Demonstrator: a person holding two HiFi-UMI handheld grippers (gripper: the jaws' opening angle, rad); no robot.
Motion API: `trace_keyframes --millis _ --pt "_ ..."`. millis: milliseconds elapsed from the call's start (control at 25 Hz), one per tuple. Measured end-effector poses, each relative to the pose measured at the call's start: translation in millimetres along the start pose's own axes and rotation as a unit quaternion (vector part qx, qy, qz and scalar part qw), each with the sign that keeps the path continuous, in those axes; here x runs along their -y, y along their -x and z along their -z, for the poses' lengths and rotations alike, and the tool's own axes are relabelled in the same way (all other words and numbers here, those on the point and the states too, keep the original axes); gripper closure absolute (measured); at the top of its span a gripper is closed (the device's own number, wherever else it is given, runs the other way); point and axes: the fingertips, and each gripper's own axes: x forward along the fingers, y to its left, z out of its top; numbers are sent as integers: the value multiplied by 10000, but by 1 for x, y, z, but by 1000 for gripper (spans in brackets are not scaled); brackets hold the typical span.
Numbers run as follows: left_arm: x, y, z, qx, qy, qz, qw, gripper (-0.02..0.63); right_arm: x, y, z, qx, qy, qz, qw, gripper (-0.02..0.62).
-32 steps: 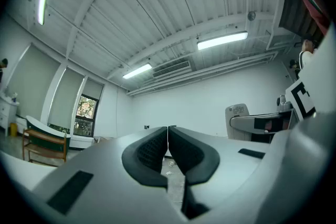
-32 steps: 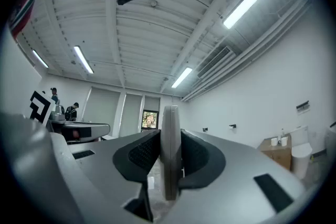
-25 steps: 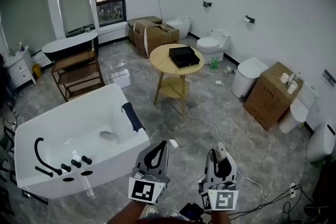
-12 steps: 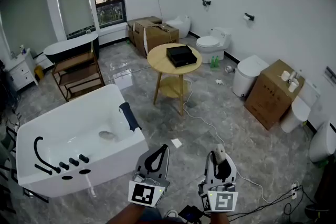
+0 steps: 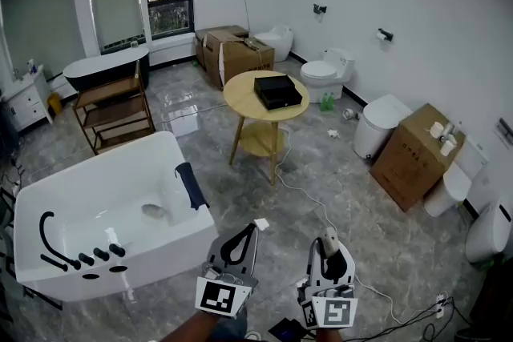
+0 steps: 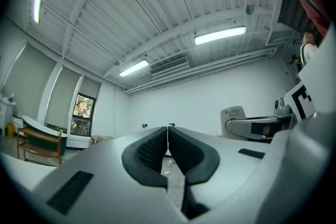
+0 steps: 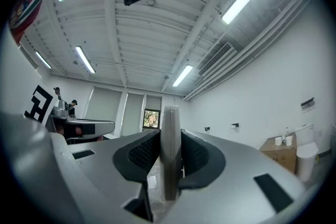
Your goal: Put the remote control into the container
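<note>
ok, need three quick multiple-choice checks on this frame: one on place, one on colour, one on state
1. Where is the black box?
A. on the round table
B. on a toilet
C. on the floor

2. What colour is the bathtub nearest the person?
A. black
B. white
C. green

3. What state is the right gripper in?
A. open, nothing between the jaws
B. shut, nothing between the jaws
C. shut on the remote

Answers:
1 A: in the head view the box sits on the wooden tabletop.
2 B: its walls and basin are white.
3 C: the right gripper view shows the slim remote standing on edge, with both pads against it.
</note>
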Motion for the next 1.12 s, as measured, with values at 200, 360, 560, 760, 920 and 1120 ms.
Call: trace_keyframes --millis 200,360,560,760,920,1120 --pt "-37 -43 5 65 11 72 10000 591 1 -58 6 -39 49 34 10000 476" --pt "-74 -75 10 36 21 90 10000 591 -3 -105 12 -43 23 43 10000 476" --pt "-118 -113 16 42 81 109 9999 591 -9 -161 19 -54 16 28 10000 476" --pt "-149 -146 24 11 119 208 9997 591 -13 -205 28 -107 109 40 9999 476" --pt "-158 -170 24 46 113 355 9993 591 -7 -227 23 -19 110 113 9999 475" --pt "-160 -199 31 35 156 490 9987 591 6 -248 25 0 152 146 9998 476"
